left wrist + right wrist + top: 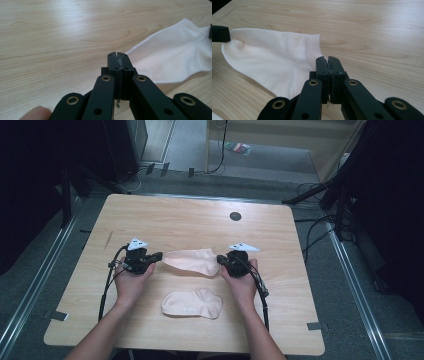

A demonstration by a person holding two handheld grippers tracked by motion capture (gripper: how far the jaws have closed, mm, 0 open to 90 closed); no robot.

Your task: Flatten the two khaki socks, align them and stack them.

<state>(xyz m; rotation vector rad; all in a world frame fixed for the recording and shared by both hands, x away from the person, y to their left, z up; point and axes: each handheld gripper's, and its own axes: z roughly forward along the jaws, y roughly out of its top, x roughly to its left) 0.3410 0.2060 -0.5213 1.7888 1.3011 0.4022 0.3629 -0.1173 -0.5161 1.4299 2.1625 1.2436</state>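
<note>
Item: pale ankle sock (192, 261), stretched flat mid-table between two grippers. Left gripper (159, 255): jaws closed on its toe end. Right gripper (221, 261): jaws closed on its cuff. Second sock (192, 303) lies nearer the person on the wooden table (190, 217).

Pale peach sock (192, 260) at centre, plain, with a finely ribbed cuff; a second plain peach sock (192, 304) at six o'clock. Light wood-grain table (190, 220), dark round spot (235, 216) at twelve. Black grippers, brass-coloured rivets (106, 78), white-grey plates (137, 243) on top.
</note>
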